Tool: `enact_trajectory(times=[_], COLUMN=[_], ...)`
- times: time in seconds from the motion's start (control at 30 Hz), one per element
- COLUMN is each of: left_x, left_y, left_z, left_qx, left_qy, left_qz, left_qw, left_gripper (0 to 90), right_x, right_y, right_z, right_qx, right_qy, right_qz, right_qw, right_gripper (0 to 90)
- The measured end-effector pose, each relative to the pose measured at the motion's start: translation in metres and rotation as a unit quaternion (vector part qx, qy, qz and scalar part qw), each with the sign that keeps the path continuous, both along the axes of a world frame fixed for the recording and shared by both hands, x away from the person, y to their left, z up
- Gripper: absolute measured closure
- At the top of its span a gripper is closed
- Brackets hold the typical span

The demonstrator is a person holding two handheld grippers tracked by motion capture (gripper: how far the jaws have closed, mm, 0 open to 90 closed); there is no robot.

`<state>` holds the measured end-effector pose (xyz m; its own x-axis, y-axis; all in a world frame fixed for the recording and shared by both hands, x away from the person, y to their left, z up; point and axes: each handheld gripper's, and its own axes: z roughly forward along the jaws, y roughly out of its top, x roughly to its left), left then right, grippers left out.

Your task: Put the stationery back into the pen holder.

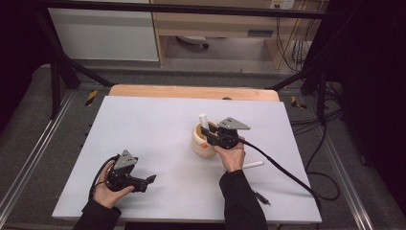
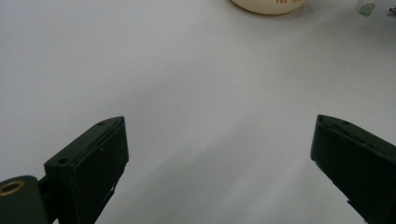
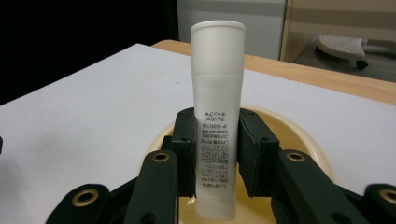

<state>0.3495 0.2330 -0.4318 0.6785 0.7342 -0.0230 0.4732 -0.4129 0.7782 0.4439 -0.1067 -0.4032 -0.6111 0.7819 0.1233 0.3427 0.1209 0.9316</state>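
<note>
Your desk [image 1: 158, 124] carries a white sheet with a strip of bare wood along its far edge. A cream cup [image 1: 203, 142] stands right of centre on the sheet. Your right gripper [image 1: 209, 132] sits over that cup, its jaws closed narrow on a white tube [image 3: 216, 130]; the pads press both sides of the printed lower half, and the tube stands upright with its cap end up and its bottom end down inside the cup's mouth. Your left gripper [image 1: 149, 179] rests low at the near left of the sheet, well apart from the cup, jaws spread wide with bare sheet between them. A second white tube [image 1: 253, 165] lies flat just right of your right hand [image 1: 231, 158]
</note>
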Motion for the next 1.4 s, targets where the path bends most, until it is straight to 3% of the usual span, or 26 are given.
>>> enact_trajectory(times=[0.47,0.73,0.87,0.97,1.17,1.4], left_x=[0.0,0.0,0.0,0.0,0.0,0.0], left_y=[0.0,0.0,0.0,0.0,-0.001,-0.002], left_z=[0.0,0.0,0.0,0.0,-0.001,-0.002], left_qx=[0.001,0.001,0.001,0.001,0.001,0.004], left_qy=[0.001,0.002,0.002,0.003,0.009,0.013], left_qz=[0.001,0.001,0.001,0.001,-0.001,-0.004], left_qw=[1.0,1.0,1.0,1.0,1.0,0.9999], left_gripper=[4.3,4.3,4.3,4.3,4.0,3.3], right_x=[-0.002,-0.009,-0.017,-0.023,-0.033,-0.042], right_y=[0.0,-0.007,-0.014,-0.02,-0.034,-0.052], right_z=[-0.005,0.01,0.022,0.032,0.044,0.041], right_qx=[-0.01,-0.006,-0.005,-0.008,-0.038,-0.071], right_qy=[0.013,-0.014,-0.023,-0.026,0.0,0.035], right_qz=[0.004,0.008,0.012,0.011,0.023,0.034], right_qw=[0.9999,0.9999,0.9996,0.9996,0.999,0.9963], right_gripper=[67.8,61.1,52.8,41.7,22.9,7.7])
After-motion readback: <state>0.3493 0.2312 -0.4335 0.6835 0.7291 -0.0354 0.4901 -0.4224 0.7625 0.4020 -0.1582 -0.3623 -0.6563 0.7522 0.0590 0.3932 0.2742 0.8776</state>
